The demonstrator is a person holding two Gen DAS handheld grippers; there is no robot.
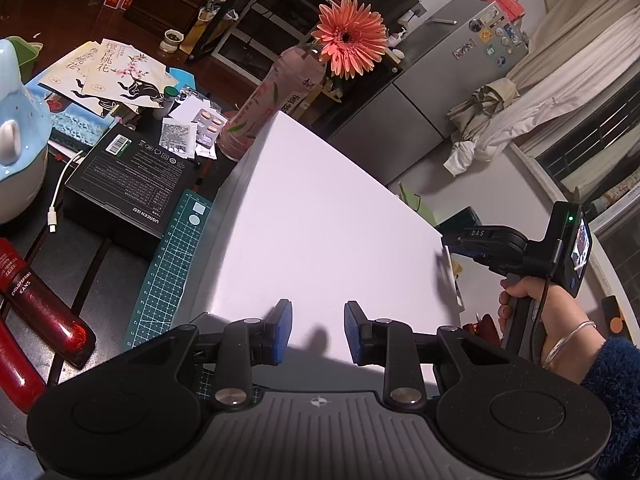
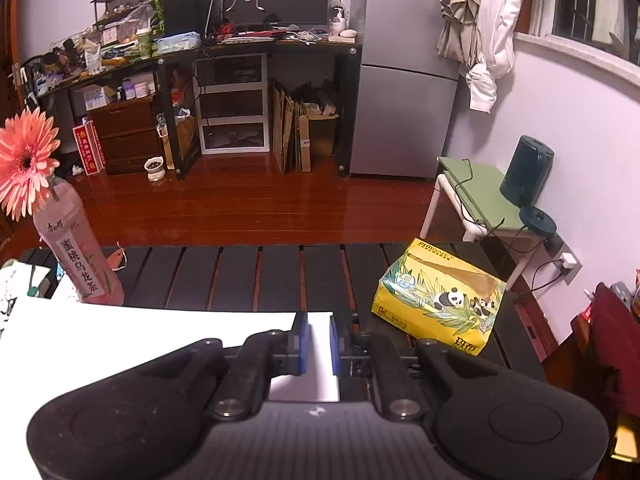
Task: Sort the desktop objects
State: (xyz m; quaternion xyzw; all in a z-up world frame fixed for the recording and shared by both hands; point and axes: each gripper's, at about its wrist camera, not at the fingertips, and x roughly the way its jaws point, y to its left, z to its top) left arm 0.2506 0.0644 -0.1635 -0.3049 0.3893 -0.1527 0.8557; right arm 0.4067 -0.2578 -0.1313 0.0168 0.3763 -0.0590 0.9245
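Left gripper (image 1: 318, 330) hovered over the white box (image 1: 320, 216), jaws spread and empty — right gripper (image 2: 319, 338) stood nearly closed at the box's corner, grip indeterminate.

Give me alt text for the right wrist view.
The right gripper pinches the corner of a large white board on a dark slatted table, between a yellow tissue pack and a pink bottle holding a flower.
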